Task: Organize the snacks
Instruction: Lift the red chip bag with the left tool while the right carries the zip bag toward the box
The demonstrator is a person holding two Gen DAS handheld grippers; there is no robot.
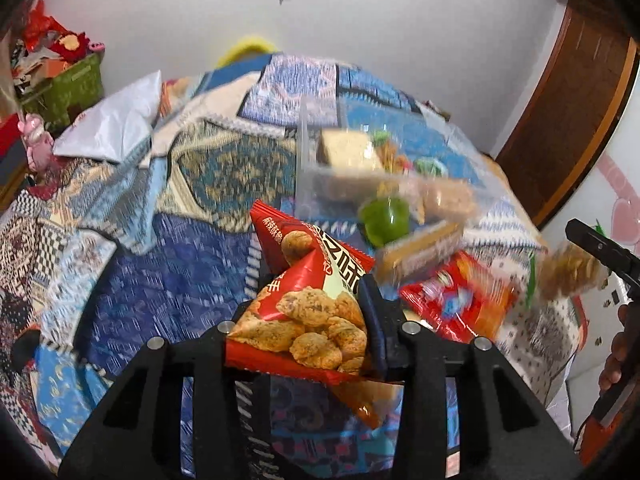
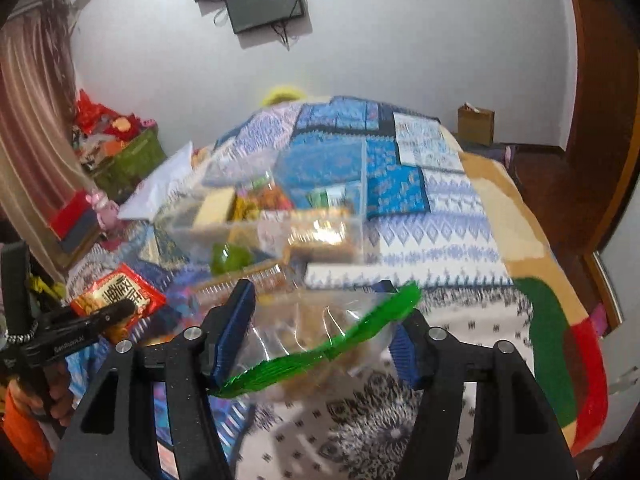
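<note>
Left wrist view: left tool [image 1: 312, 312] clamps 1 red snack packet [image 1: 308, 300], held above the bed [image 1: 180, 248]. Clear plastic box [image 1: 320, 172] on bed holds several blurred snacks, count unclear; green jelly cup [image 1: 384, 220] just in front. Right tool [image 2: 320, 332] grips 1 clear bag w/ green edge [image 2: 324, 344], over bed.

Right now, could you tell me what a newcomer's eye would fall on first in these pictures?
Probably the red snack packet printed with fried pieces, pinched in the left claw at the front of the left wrist view. Next comes the clear bag with a green edge, held between the fingers of the right claw. Behind both, a clear plastic box part-filled with snacks sits on the blue patterned bedspread.
</note>
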